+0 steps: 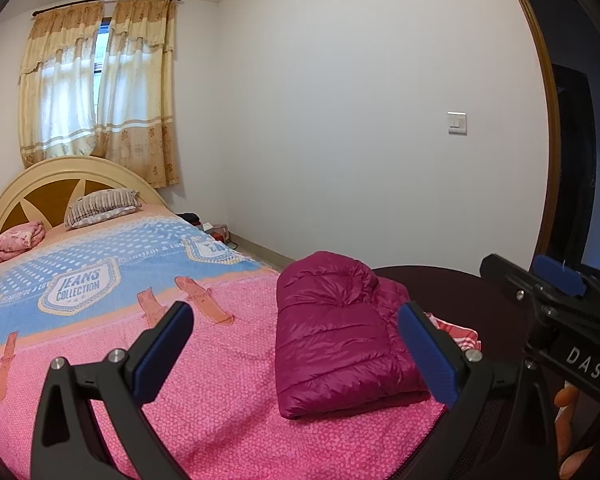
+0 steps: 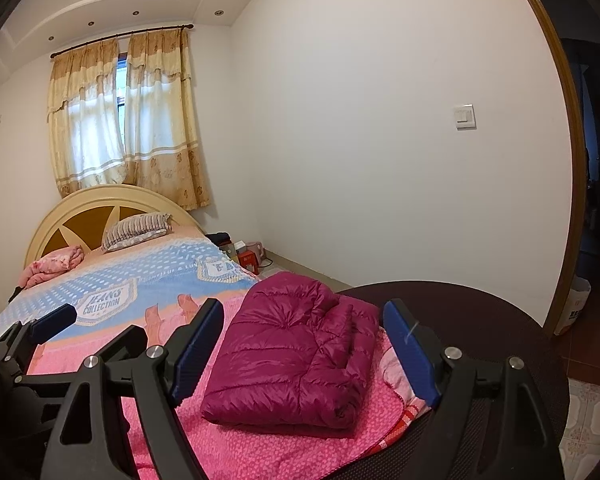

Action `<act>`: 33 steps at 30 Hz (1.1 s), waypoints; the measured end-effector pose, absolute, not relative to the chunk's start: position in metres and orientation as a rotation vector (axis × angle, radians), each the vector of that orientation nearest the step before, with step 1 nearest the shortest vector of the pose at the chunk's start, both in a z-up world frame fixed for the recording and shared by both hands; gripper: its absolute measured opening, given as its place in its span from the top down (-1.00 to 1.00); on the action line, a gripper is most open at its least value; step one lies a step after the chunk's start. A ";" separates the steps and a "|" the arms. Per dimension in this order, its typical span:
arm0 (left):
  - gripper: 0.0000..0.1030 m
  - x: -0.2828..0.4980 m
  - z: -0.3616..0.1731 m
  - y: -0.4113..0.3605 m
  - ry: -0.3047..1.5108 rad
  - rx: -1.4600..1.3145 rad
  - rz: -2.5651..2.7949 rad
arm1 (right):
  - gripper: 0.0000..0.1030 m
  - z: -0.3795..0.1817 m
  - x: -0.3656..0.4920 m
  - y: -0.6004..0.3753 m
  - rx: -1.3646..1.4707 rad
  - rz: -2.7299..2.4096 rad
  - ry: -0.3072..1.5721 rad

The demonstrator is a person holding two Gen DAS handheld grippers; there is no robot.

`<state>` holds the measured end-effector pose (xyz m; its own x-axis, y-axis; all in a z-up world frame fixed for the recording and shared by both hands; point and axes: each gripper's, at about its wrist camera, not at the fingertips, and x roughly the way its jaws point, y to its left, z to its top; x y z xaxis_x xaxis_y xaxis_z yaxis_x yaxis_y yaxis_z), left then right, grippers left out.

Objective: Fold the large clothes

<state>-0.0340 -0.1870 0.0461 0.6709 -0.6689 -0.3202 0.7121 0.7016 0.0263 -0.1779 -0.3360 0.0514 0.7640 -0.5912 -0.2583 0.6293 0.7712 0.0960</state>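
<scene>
Nearest the lens in each wrist view are the black arms and blue pads of a hand-held gripper. The left gripper (image 1: 296,350) has its fingers spread wide with nothing between the pads, hanging above the pink bedspread (image 1: 228,412). The right gripper (image 2: 306,354) is likewise spread apart and empty, and frames the jacket (image 2: 296,364) without touching it. At the right edge of the left view a person's fingers (image 1: 566,420) wrap the handle of the other tool. Just beyond the pads lies the magenta quilted down jacket, folded into a compact, puffy rectangle: stitched channels run across its shiny top panel, the near edge is a smooth rounded fold, and the far right corner bunches into creased layers. It sits at the foot corner of the bed, on the pink spread, beside a round dark surface (image 2: 480,320), with a red-and-white striped cloth (image 1: 458,334) peeking out from under its right side. Farther up the bed the cover turns blue with "JEANS COLLECTION" badges (image 1: 78,284). At the head lie a striped pillow (image 1: 100,206) and a bundled pink blanket (image 1: 12,242) against the cream arched headboard (image 1: 60,176), below the beige curtains (image 1: 100,88).
</scene>
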 end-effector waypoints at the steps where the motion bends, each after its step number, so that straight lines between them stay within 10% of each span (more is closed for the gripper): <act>1: -1.00 -0.034 0.046 -0.187 0.298 0.153 -0.780 | -0.60 0.051 -0.178 -0.336 0.184 -0.666 0.219; 33: -1.00 -0.028 0.042 -0.194 0.291 0.176 -0.711 | -0.61 0.051 -0.178 -0.338 0.193 -0.670 0.212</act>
